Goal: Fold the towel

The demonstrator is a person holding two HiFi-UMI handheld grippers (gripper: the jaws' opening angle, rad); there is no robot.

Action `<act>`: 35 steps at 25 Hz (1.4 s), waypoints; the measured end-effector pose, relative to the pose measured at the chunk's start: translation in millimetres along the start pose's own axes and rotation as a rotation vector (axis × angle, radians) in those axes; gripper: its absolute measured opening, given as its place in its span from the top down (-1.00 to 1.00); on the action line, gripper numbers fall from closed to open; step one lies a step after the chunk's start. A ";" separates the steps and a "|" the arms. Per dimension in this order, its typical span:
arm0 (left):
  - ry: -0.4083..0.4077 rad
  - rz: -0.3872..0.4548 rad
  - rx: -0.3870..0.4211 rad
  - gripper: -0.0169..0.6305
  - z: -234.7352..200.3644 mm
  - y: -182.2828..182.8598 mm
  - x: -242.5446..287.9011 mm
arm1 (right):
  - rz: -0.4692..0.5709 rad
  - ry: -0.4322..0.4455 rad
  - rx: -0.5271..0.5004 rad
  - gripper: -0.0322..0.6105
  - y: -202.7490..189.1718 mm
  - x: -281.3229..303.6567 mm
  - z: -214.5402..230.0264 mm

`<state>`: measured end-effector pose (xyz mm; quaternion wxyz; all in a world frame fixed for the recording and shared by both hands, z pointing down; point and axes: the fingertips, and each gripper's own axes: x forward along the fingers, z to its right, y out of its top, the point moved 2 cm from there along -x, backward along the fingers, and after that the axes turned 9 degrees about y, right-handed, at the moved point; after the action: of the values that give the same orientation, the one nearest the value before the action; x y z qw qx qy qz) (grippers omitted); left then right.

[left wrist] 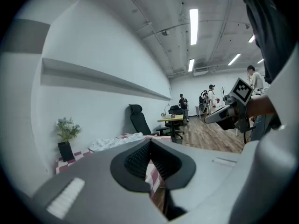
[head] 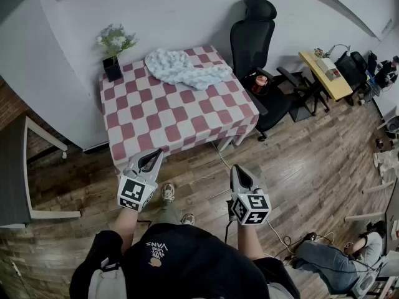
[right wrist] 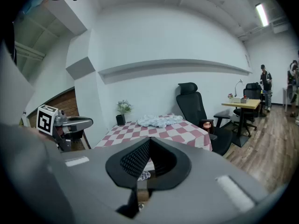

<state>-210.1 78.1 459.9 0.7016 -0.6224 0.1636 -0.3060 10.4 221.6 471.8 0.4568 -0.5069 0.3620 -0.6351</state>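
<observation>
Well, the pot holds flowers (towel near it); left gripper, right gripper: fingers closed, empty

Open-plan office workspace: black swivel chair, yellow-topped desk carrying equipment, ceiling strip lights, wood-look floor, people standing among far workstations.

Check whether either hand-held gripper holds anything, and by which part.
Nothing is held. The left hand-held gripper and right hand-held gripper are shut and empty; the towel lies bunched on the table.
</observation>
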 end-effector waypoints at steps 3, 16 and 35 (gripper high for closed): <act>-0.008 0.008 0.004 0.94 3.2 8.8 -5.1 | 0.006 0.007 -0.008 0.89 0.8 -3.3 -5.0; -0.018 0.020 0.013 0.94 -4.7 3.5 -2.6 | 0.048 0.049 -0.007 0.89 6.8 12.4 -8.4; -0.114 -0.115 0.110 0.22 -142.9 -23.1 151.7 | 0.010 0.026 -0.068 0.43 79.7 203.0 36.1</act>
<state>-187.4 -129.4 480.9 0.7243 -0.6077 0.0703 -0.3181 48.6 3.9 469.9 0.4376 -0.5120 0.3920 -0.6266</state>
